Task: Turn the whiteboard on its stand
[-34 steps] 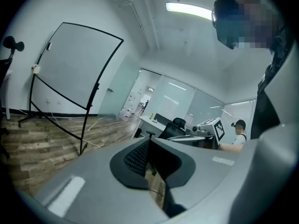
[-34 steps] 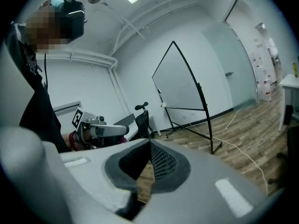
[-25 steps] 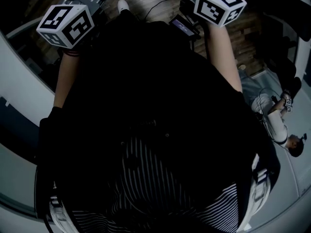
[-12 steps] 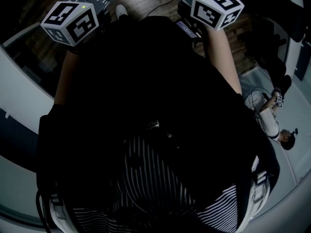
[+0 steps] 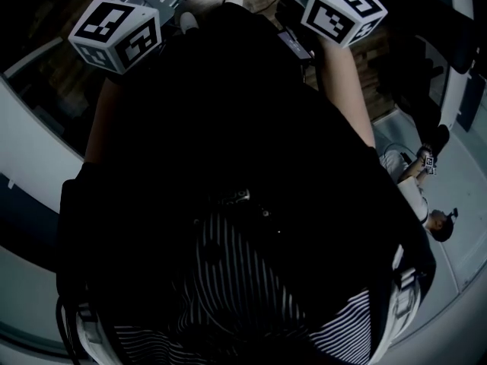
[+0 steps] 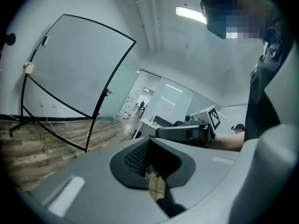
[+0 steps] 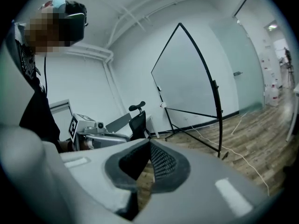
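The whiteboard [image 6: 74,69] is a large white panel in a thin black frame on a black stand, on the wood floor some way ahead. It sits left in the left gripper view and right of middle in the right gripper view [image 7: 187,78]. My left gripper [image 6: 149,143] is shut with nothing in it, well short of the board. My right gripper [image 7: 149,146] is shut and empty too. Each sees the other beside it: the right gripper [image 6: 187,132] and the left gripper [image 7: 98,134]. In the head view only their marker cubes [image 5: 116,35] [image 5: 344,10] show clearly.
A black office chair [image 7: 137,120] and a white desk [image 6: 156,122] stand further back. The stand's legs [image 7: 196,134] spread over the floor, and a white cable [image 7: 243,157] trails near them. Another person [image 5: 426,204] is low at the head view's right.
In the head view the left marker cube has drifted to the right and slightly up. The right cube has barely shifted. The person at the right edge has slid down and to the right.
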Tool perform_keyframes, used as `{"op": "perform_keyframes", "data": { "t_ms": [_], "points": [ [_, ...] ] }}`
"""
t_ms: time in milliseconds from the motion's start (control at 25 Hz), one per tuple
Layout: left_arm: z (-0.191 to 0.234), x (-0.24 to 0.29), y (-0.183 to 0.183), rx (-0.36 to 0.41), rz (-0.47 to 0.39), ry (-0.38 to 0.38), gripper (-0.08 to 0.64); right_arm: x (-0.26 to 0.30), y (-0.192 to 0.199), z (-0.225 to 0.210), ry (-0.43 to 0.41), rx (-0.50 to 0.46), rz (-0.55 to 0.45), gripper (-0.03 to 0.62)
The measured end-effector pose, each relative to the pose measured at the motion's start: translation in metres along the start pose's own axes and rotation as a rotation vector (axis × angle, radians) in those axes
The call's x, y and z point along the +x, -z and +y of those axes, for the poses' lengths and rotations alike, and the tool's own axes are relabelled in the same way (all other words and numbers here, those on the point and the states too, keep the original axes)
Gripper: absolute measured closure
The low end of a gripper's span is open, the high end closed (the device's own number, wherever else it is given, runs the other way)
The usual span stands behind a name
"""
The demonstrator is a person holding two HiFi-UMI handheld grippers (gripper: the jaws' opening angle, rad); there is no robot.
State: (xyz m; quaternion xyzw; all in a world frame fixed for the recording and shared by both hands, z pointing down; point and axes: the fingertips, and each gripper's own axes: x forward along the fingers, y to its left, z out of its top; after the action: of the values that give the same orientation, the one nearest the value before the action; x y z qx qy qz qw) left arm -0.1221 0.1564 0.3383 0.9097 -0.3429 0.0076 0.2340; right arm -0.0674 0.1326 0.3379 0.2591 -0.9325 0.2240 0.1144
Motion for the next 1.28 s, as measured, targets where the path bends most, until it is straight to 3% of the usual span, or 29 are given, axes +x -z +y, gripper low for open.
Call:
{"op": "perform_keyframes", "data": {
  "t_ms": [160,400,720,1040,1280],
  "points": [
    [-0.005,0.039,-0.025,0.038,0.017,-0.002,0.557,-0.013,-0.018,-0.035,-0.008,0.008,0.004,0.591],
    [-0.013,0.090,-0.051,0.105,0.027,-0.078,0.557,-0.039,-0.051,-0.093,-0.033,0.007,-0.026,0.591],
    [0.011,0.132,-0.071,0.105,0.041,-0.118,0.557,-0.027,-0.077,-0.141,-0.070,0.012,-0.036,0.591],
    [0.033,0.194,-0.104,0.015,-0.008,-0.119,0.557,-0.027,-0.104,-0.194,-0.118,0.002,-0.022,0.591],
    [-0.005,0.274,-0.123,0.028,-0.014,-0.084,0.557,-0.077,-0.121,-0.255,-0.149,0.008,-0.024,0.591]
  ]
}}
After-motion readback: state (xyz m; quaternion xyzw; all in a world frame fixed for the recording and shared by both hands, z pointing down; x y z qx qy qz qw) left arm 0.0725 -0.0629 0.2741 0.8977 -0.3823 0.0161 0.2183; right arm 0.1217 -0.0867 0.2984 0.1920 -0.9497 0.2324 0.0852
